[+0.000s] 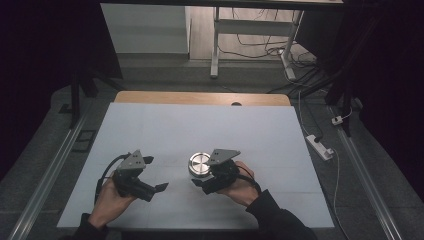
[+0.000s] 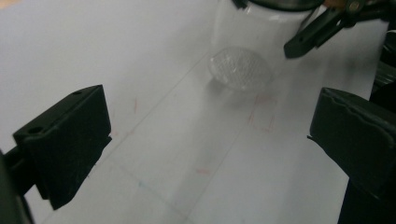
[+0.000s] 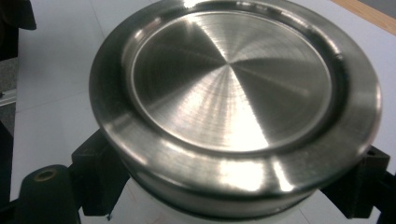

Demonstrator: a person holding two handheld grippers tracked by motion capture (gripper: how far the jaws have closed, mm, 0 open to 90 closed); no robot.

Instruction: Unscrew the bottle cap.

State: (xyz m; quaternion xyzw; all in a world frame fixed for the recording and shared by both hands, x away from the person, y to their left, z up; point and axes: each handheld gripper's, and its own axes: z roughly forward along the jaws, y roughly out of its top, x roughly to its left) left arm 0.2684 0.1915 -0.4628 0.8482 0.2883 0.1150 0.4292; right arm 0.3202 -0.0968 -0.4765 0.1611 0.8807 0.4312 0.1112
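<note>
Clear glass jar [image 2: 243,28] with round brushed-metal lid [image 3: 233,93], lid on, shiny, raised rim around a recessed flat center. Jar stands upright on the white table [image 1: 200,125], near its middle toward the front edge. Patterned glass base shows through the wall in the left gripper view.

In the right gripper view, the round brushed-steel lid [image 3: 233,107] hides nearly all of the clear glass jar under it, and the picture's bottom edge cuts off the lid's near rim. It also covers the pads of the right gripper [image 3: 233,196], so their contact with the jar cannot be seen. In the left gripper view, the top edge cuts off the jar's upper part, and its transparent wall is hard to trace against the white table sheet [image 2: 154,154].
</note>
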